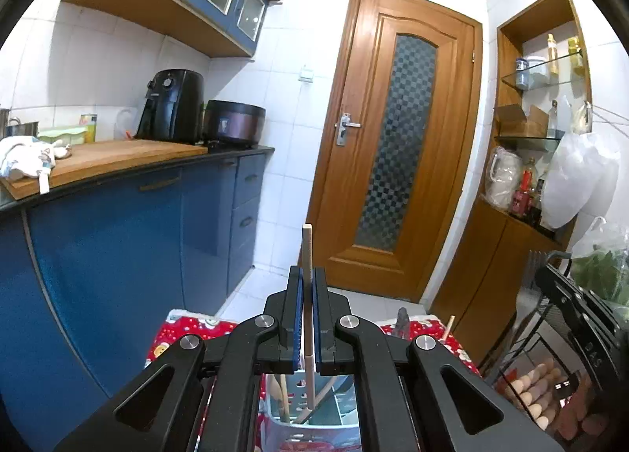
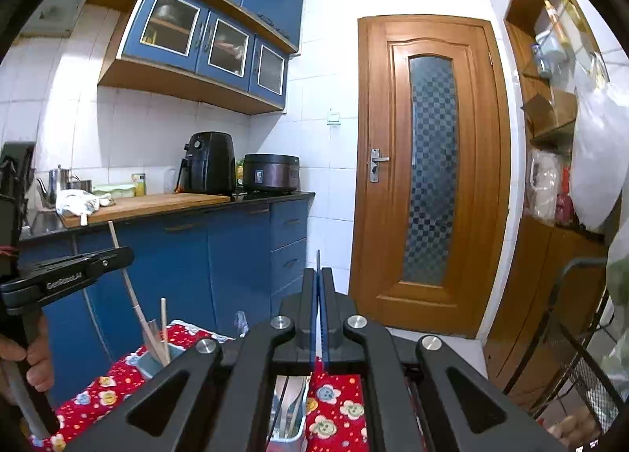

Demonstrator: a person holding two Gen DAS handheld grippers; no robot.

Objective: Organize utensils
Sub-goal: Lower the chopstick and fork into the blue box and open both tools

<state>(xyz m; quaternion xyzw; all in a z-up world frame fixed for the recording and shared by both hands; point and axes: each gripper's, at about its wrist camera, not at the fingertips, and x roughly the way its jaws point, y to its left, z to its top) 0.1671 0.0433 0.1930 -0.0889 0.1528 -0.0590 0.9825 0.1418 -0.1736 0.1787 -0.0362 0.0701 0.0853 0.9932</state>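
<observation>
Transfer step of the sort: the left gripper [image 1: 308, 286] is clamped on an upright chopstick [image 1: 307, 251], held above the holder [image 1: 314, 416] on the red cloth [image 1: 184, 330]. The right gripper [image 2: 319, 286] is closed on a thin flat blade-like utensil [image 2: 318, 261], its type unclear, over a white tray [image 2: 289, 416] of cutlery. Next, each likely needs lowering into its compartment before release.

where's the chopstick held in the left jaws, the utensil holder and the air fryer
chopstick [image 1: 307, 251], left wrist view, on its upper shaft above the jaws
utensil holder [image 1: 314, 426], left wrist view, on its pale front rim below the gripper
air fryer [image 2: 208, 165], right wrist view, on the middle of its black body on the counter
</observation>
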